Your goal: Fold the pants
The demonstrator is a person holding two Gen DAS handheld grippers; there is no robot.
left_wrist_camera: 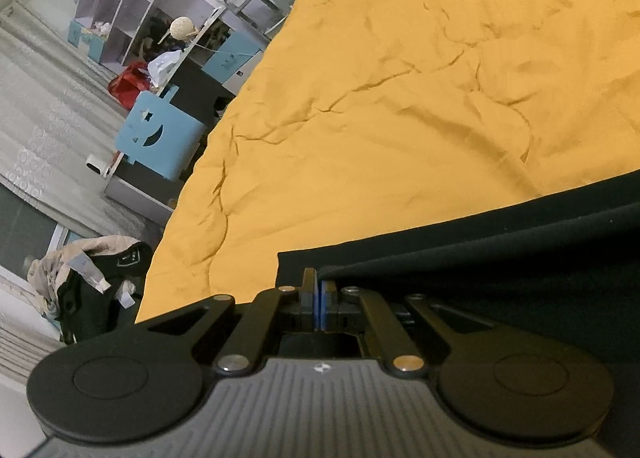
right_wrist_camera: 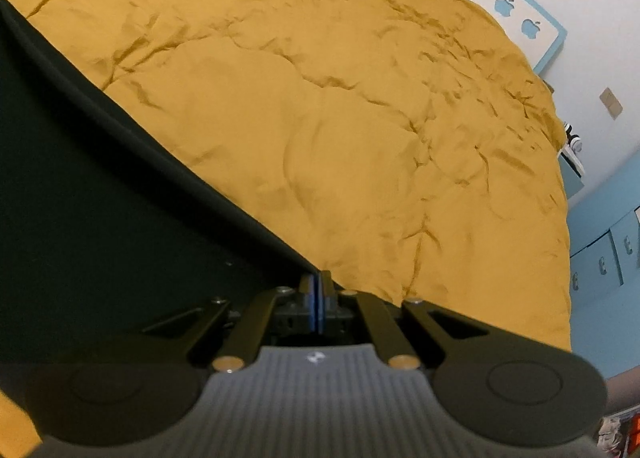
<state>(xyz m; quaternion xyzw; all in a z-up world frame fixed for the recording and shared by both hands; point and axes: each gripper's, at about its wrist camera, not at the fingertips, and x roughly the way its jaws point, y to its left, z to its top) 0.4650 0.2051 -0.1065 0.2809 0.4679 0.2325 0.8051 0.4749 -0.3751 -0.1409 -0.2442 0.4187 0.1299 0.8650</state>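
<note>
A wrinkled mustard-yellow bedspread [right_wrist_camera: 320, 97] covers the whole bed. Over it the black pants [left_wrist_camera: 500, 258] hang stretched between the two claws, filling the left wrist view from three to five o'clock. The left gripper [left_wrist_camera: 319, 290] is clamped tight on one corner of the fabric, the right gripper [right_wrist_camera: 319, 286] pinched on another edge.

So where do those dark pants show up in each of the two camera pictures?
Left wrist view: the pants fill the lower right, pinched by the left gripper.
Right wrist view: the pants fill the left side, pinched by the right gripper.
Shared landmark: the yellow bedspread.
</note>
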